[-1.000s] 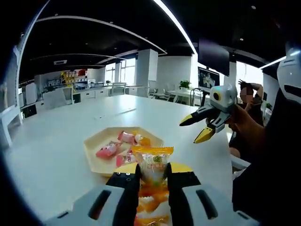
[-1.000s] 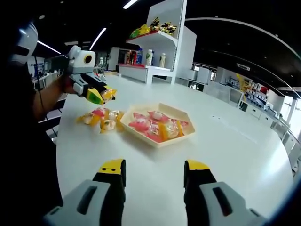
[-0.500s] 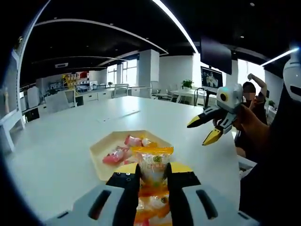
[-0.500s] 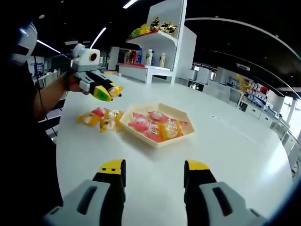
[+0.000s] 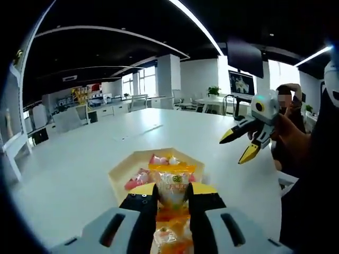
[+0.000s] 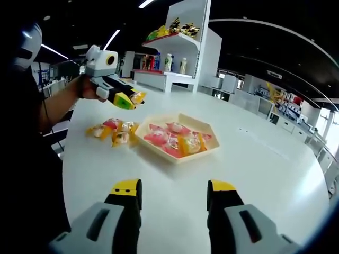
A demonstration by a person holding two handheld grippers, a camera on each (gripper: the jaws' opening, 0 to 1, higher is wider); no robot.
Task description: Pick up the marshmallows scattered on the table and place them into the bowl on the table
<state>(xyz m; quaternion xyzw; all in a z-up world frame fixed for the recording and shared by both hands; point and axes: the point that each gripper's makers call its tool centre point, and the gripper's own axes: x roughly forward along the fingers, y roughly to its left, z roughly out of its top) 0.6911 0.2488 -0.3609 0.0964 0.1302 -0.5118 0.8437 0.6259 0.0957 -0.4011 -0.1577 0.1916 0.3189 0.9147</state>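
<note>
My left gripper (image 5: 170, 191) is shut on an orange-topped marshmallow packet (image 5: 171, 182), held above the near side of the cream hexagonal bowl (image 5: 123, 171), which holds several pink and orange packets. In the right gripper view that left gripper (image 6: 132, 99) hovers with its packet (image 6: 139, 97) left of and above the bowl (image 6: 183, 155). Several loose marshmallow packets (image 6: 113, 132) lie on the table just left of the bowl. My right gripper (image 6: 172, 189) stands open over bare table in front of the bowl; it also appears at the right of the left gripper view as the right gripper (image 5: 243, 145).
The round white table (image 6: 265, 169) has free room to the right of the bowl. A white shelf unit (image 6: 183, 58) with bottles and snacks stands behind the table. A seated person (image 5: 288, 108) is past the table's far right edge.
My left gripper has carried its packet rightward toward the bowl, from above the loose pile. The bowl looms closer in the left gripper view. The right gripper has stayed put.
</note>
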